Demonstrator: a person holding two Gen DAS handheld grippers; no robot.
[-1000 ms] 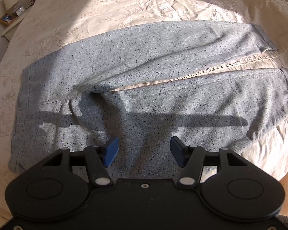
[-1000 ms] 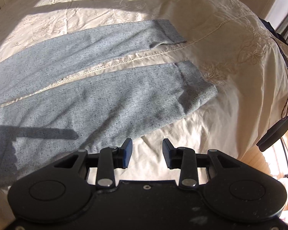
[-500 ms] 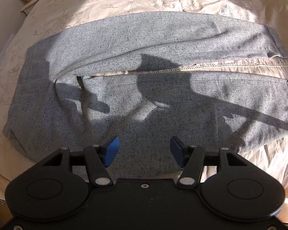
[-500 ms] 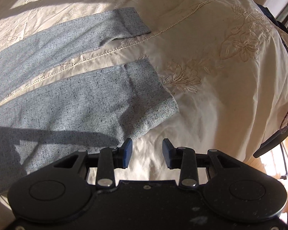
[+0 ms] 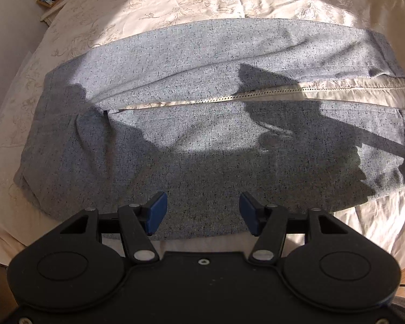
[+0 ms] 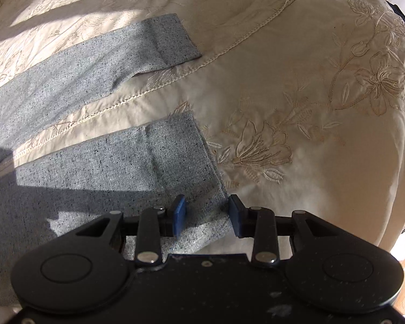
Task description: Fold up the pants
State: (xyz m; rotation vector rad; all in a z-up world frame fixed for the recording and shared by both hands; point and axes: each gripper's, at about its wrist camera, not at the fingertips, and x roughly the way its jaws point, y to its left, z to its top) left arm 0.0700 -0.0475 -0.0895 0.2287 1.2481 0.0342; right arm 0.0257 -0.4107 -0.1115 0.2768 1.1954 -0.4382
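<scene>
Pants lay flat on the cream bedspread, legs parted, seam of the cover showing between them; no fold made yet, whole job ahead. Left gripper hung wide open above the near leg around mid-length, nothing between the pads. Right gripper stood open too, straddling the near corner of the near leg's cuff, pads not yet pressing, likely lining up for the first pinch. Waistband and far leg shown whole only by the left view; cuff corner between the pads and far cuff shown clearly only by the right.
</scene>
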